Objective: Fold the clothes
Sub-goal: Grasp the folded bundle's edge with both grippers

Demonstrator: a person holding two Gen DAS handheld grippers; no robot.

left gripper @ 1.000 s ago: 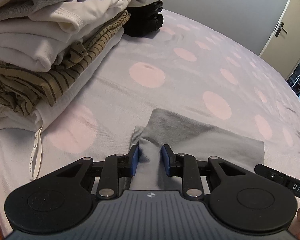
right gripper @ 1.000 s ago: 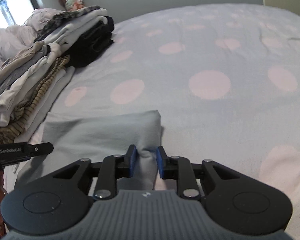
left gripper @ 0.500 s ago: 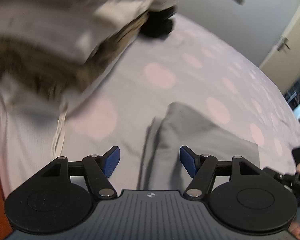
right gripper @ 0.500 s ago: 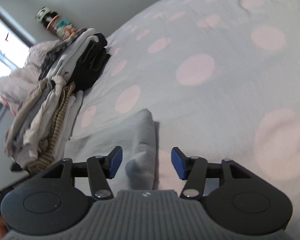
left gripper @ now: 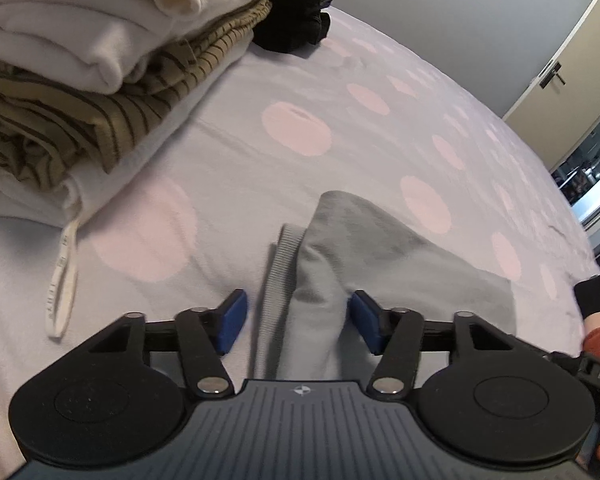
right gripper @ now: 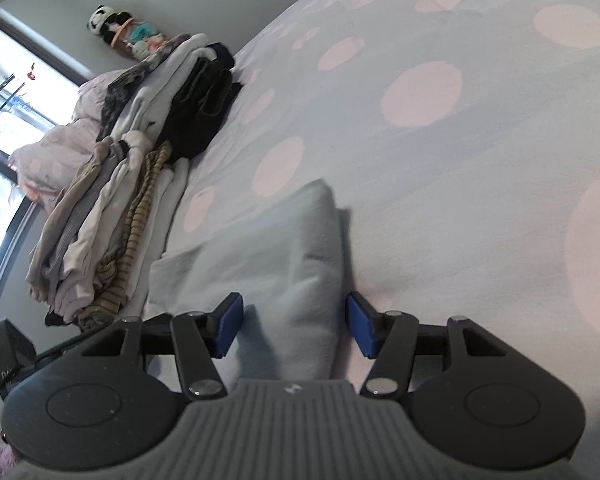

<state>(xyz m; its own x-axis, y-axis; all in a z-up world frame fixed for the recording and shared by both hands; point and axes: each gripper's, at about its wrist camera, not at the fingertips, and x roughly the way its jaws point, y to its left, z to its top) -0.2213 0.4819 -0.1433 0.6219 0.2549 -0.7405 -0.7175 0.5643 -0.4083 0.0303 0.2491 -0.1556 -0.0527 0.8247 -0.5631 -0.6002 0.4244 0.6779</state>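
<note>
Left wrist view
- Left gripper (left gripper: 294, 322): jaws apart and just been closing, after opening wider a moment before; blue pads either side of the cloth; the right pad sits at its edge, the left pad is clear of it.
- Grey garment (left gripper: 380, 264): folded, lying flat on the bedcover (left gripper: 340, 92), its ribbed hem toward the left pad.
- Stack of folded clothes (left gripper: 100, 60): upper left, white pieces over a striped olive one; a dark pile (left gripper: 296, 24) behind it.
- Door (left gripper: 568, 60): far right, handle visible.

Right wrist view
- Right gripper (right gripper: 294, 324): jaws apart, no longer opening; neither pad presses the cloth between them.
- Grey garment (right gripper: 268, 264): its folded corner lies between the pads on the spotted bedcover (right gripper: 440, 160).
- Stack of folded clothes (right gripper: 112, 208): to the left, beside the garment.
- Window (right gripper: 4, 92): far left.
</note>
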